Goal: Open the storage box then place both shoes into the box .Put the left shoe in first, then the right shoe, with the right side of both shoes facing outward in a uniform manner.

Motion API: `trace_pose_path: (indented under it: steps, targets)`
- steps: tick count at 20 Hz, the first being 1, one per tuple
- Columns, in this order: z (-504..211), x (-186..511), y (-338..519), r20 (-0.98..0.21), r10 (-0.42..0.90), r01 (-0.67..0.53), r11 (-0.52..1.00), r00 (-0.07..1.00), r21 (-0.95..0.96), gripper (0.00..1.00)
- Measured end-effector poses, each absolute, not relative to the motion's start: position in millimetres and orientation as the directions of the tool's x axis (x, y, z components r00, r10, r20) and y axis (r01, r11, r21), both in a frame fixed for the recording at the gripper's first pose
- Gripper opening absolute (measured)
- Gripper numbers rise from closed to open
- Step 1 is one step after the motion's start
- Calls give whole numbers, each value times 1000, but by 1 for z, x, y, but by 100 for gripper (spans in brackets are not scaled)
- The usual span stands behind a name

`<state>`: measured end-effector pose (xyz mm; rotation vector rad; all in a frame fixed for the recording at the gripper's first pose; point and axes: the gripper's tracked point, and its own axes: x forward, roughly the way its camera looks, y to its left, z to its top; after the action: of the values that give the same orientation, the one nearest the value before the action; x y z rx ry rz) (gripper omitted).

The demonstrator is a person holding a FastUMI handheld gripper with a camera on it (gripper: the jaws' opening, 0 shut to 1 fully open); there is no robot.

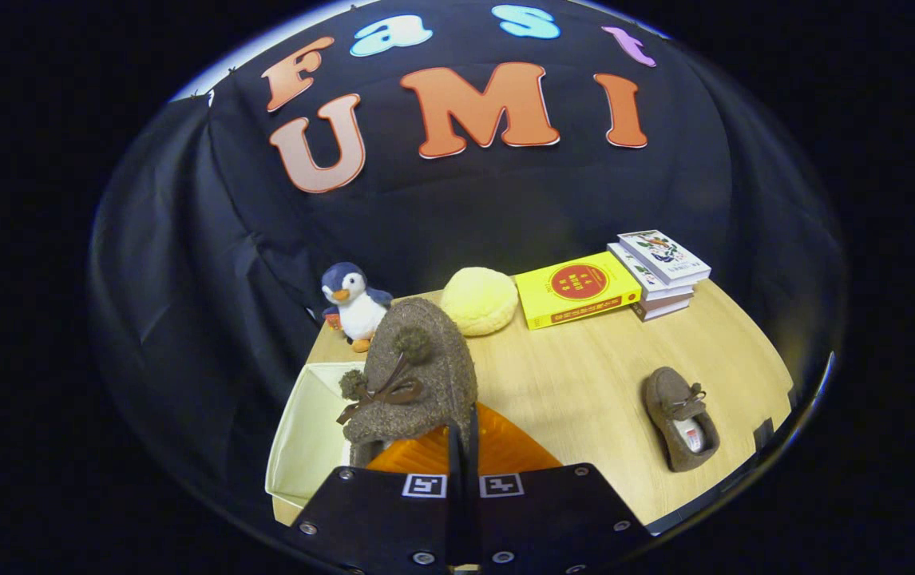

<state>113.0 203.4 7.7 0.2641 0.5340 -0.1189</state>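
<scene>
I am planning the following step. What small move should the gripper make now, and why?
Probably lower the held shoe into the open box: the gripper is shut on it just above the box, while the other shoe waits on the table.

My gripper (463,447) has two flat, wide plates that meet at a narrow seam down the middle. Each carries a small square black-and-white marker (424,485) near the seam. Round silver screws (308,528) dot the plates' corners and edges.

Tongs-mounted fisheye — close, looking down at table (585,375).
</scene>
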Motion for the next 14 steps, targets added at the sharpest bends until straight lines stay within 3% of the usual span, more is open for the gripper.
trace_pose_path:
  steps: [10,14]
  targets:
    - [-24,137,316,-571,70,129,945,818,301,1]
    - [-49,150,336,-603,54,141,952,796,271,1]
